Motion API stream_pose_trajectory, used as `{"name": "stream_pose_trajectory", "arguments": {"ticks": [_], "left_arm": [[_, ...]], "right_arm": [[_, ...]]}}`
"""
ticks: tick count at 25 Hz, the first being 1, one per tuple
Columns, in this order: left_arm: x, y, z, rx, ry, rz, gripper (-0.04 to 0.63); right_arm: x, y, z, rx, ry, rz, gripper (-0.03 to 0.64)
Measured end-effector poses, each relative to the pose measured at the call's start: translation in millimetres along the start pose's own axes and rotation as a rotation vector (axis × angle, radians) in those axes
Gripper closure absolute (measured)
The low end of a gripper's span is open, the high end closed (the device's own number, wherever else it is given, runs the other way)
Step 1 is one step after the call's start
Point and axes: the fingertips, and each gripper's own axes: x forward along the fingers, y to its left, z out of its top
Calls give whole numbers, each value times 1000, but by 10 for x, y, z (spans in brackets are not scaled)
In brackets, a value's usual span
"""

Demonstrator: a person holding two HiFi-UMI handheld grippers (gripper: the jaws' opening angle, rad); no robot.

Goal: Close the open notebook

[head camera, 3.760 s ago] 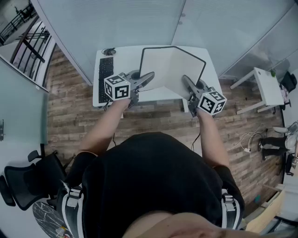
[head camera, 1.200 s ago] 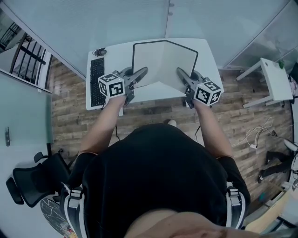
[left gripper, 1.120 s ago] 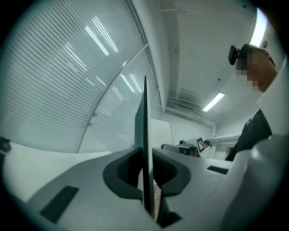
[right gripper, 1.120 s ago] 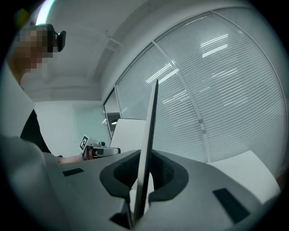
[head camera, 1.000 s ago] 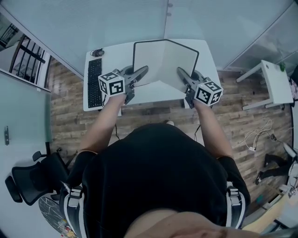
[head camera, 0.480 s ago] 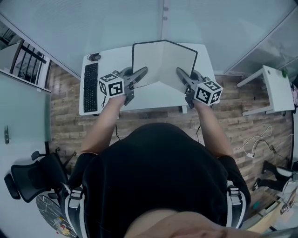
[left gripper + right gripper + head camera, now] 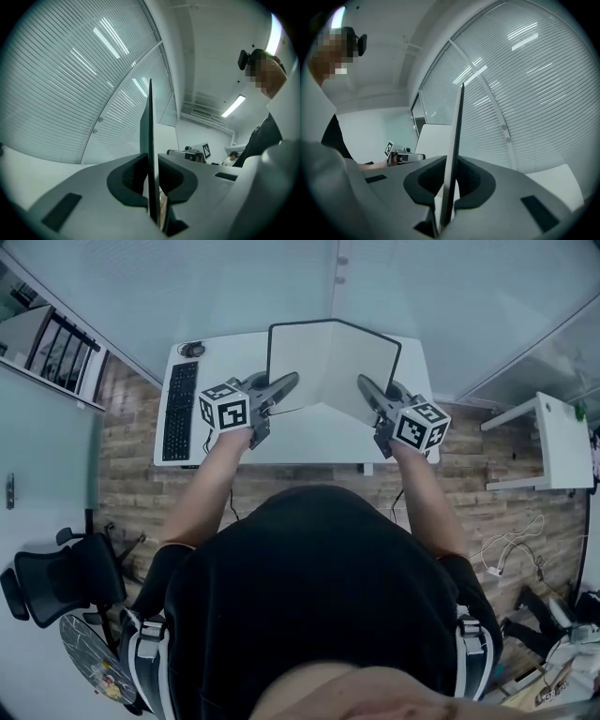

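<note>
Head view: notebook open in a V, spanning between both grippers, tabletop below them. Only the gripper views show the pinch: left gripper clamped on its left cover edge, right gripper clamped on the right cover.

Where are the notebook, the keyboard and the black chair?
notebook (image 7: 330, 364), head view, on its middle fold.
keyboard (image 7: 177, 411), head view, middle of its keys.
black chair (image 7: 66, 577), head view, on its seat.

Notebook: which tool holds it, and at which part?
Both. The left tool clamps the left cover, the right tool the right cover, each at its near edge.
</note>
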Motion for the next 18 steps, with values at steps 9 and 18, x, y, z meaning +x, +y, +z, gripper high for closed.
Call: {"name": "stream_pose_trajectory", "arguments": {"ticks": [9,18], "left_arm": [[49,41,-38,-2,-15,21,549],[180,48,-86,-8,-18,39,549]], "right_arm": [[36,-88,-13,-8,15,31,551],[-7,-225,-21,-2,25,51,551]]}}
